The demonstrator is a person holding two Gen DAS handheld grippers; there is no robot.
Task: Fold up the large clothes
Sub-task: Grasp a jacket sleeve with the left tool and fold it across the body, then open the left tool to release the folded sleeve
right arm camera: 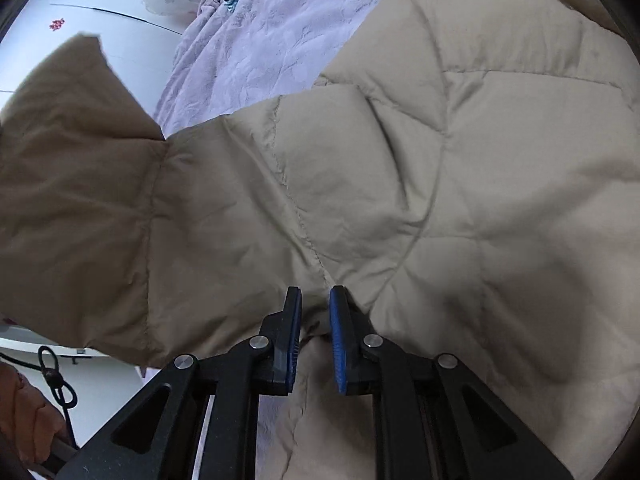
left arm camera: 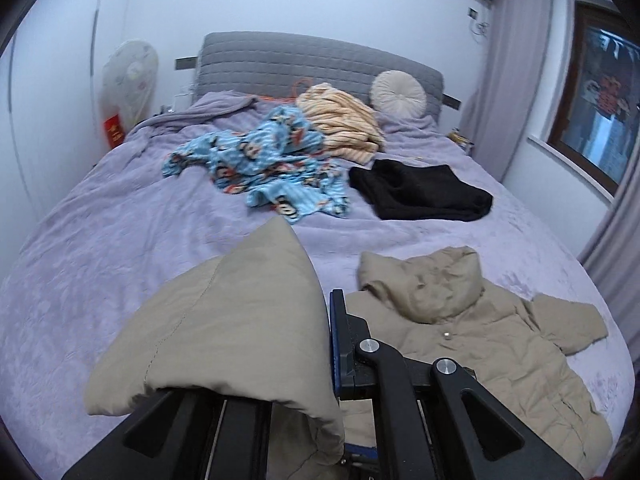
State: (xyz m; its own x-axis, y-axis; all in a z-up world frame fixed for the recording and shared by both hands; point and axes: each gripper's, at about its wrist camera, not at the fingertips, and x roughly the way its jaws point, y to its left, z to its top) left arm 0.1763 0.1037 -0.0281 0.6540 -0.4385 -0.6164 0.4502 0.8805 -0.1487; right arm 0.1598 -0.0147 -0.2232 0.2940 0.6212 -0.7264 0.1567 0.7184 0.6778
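You had the coat [left arm camera: 472, 344] lying on the near right part of the bed [left arm camera: 100, 248], hood toward the headboard, one short sleeve spread to the right, and the step in hand looked like bringing the left sleeve [left arm camera: 224, 320] across the body. Your left gripper [left arm camera: 330, 360] was clenched on that sleeve: the cloth draped up and over its left finger and hid it, so only the right finger showed, and the sleeve stood lifted clear of the bed. Your right gripper [right arm camera: 315, 340] had its fingers drawn in close on a pinch of the coat's quilted edge at the near side, with a fold of fabric between the blue pads; I judged that a grasp, though a light one. To do this well, you needed the right hand to hold as an anchor and keep that edge taut while the left carried the sleeve over, low and flat, so the padding did not balloon. Laying it along the line of the front snaps would have kept the fold square. The main risk was slippery fabric sliding out of the shallow right pinch. The blue blanket [left arm camera: 264, 168] and black garment [left arm camera: 420, 192] lay farther up the bed, well apart.
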